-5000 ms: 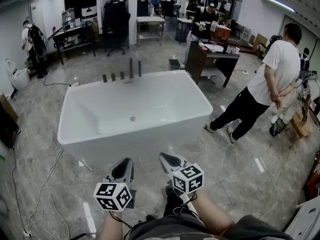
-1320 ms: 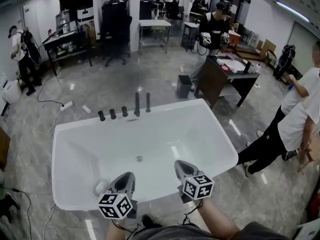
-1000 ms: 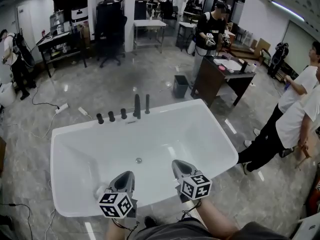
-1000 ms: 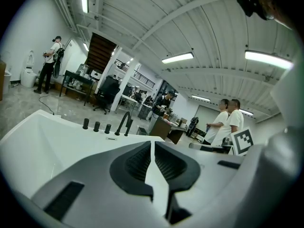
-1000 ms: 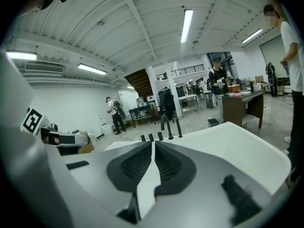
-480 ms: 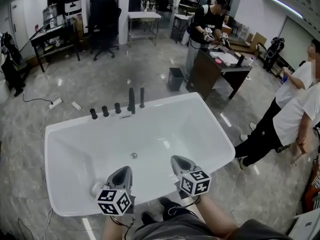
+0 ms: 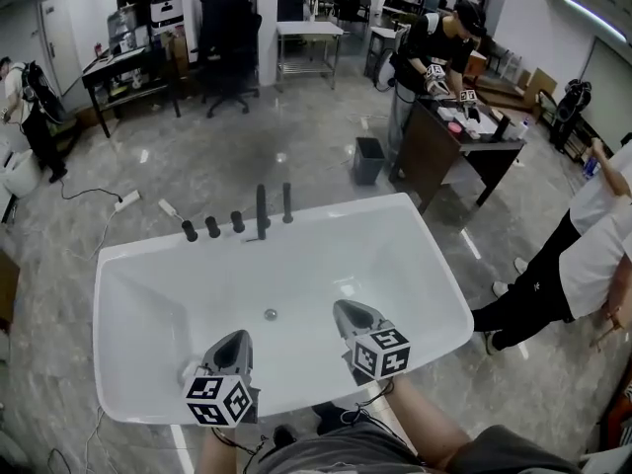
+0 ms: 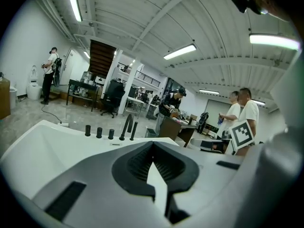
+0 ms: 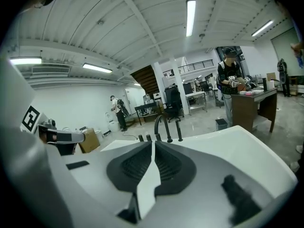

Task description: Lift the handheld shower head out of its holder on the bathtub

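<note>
With left gripper (image 7: 235,340) and right gripper (image 7: 353,310) closed and empty, arriving unopened would knock the presumed shower head (image 7: 287,202).

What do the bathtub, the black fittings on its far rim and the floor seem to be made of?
Bathtub: glossy white acrylic or enamel, judging by its smooth, seamless shell and soft highlights.
Black fittings: likely metal with a matte black coating; no shine shows.
Floor: polished grey marble-look tile or stone, veined and mirroring the ceiling lights.
</note>
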Demonstrator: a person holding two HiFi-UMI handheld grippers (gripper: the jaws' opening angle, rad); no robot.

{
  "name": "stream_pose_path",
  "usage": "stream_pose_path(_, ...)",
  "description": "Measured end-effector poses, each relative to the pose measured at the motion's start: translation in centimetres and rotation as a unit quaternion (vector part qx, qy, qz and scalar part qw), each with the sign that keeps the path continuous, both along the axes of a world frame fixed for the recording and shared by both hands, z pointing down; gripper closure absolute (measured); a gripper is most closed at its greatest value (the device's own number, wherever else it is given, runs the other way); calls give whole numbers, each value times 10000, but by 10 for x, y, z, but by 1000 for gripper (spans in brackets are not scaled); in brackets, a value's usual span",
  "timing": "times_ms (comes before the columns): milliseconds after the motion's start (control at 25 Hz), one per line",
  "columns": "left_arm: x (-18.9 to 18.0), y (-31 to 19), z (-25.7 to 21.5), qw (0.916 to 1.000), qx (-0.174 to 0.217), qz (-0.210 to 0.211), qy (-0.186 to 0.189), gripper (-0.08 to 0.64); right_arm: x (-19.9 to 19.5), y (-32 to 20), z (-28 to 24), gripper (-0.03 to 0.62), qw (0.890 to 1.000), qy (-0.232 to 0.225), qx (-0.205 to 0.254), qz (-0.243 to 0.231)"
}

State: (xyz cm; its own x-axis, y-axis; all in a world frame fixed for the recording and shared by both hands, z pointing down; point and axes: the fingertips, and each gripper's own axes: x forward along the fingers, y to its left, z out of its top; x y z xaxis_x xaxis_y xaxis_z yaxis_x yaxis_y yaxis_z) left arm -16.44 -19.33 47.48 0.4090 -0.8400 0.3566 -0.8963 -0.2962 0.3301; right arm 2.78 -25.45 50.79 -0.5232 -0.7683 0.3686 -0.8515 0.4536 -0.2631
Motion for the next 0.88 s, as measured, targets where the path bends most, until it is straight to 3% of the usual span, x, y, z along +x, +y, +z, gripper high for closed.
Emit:
stream_pose_path(400, 39, -74, 2, 9993, 19, -340, -154, 545, 54, -81, 13, 558, 9999, -79, -63, -108)
stream_pose_path(880, 43, -168, 29, 9969, -44, -708, -325, 545, 60, -200, 61, 558, 9997, 80, -78, -219)
